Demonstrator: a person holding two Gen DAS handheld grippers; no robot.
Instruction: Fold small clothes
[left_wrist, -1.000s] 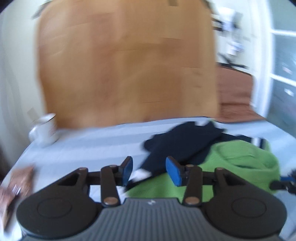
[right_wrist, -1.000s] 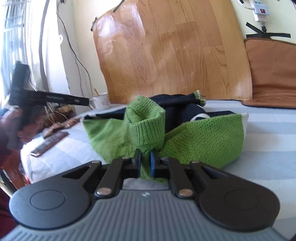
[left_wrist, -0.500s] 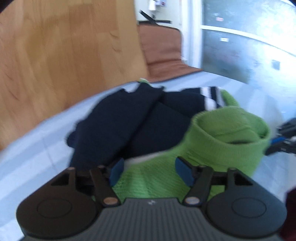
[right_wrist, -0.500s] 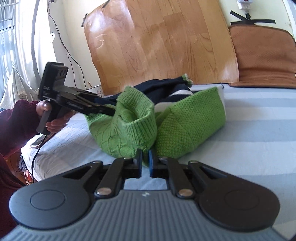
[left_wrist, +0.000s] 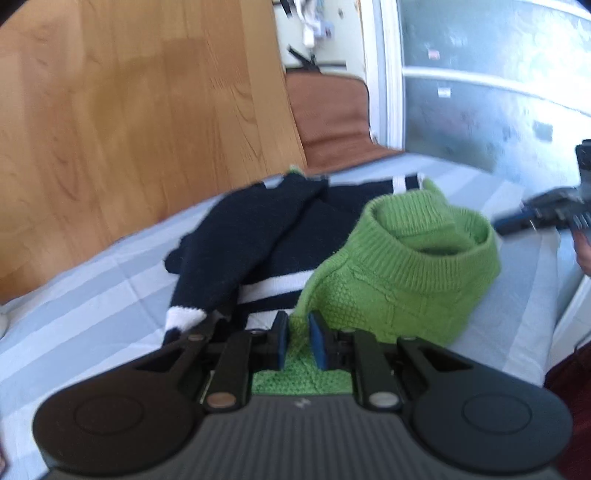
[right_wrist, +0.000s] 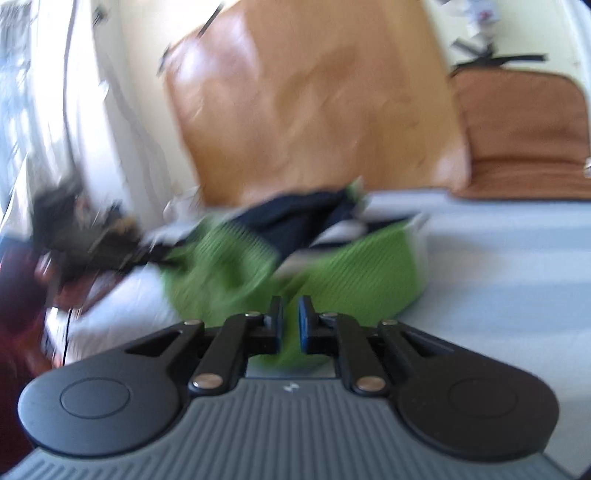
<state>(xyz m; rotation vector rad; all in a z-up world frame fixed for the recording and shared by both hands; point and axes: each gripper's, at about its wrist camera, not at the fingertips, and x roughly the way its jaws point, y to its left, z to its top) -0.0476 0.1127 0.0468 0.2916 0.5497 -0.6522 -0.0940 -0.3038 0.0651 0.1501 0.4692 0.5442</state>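
Observation:
A green knit sweater (left_wrist: 406, 288) with a ribbed collar lies bunched on the striped sheet, partly over a navy garment with white stripes (left_wrist: 251, 236). My left gripper (left_wrist: 299, 339) is at the sweater's near edge, its jaws closing on a ridge of green knit pinched between the blue pads. The right wrist view is blurred. There my right gripper (right_wrist: 290, 326) holds a fold of the green sweater (right_wrist: 351, 273), its jaws opening very slightly with the knit still between them. The right gripper (left_wrist: 517, 221) also shows at the far right of the left wrist view.
A large wooden board (left_wrist: 129, 110) leans on the wall behind the bed, with a brown cushion (left_wrist: 332, 118) beside it. The striped sheet (left_wrist: 92, 295) covers the bed. A glass door (left_wrist: 498, 92) stands to the right. A person's hand (left_wrist: 583, 254) and dark red sleeve (left_wrist: 569, 387) are at the right edge.
My left gripper came down to the sweater's near edge and went from wide open to closed on the green knit. The right gripper moved with its fold, and its view is now blurred.

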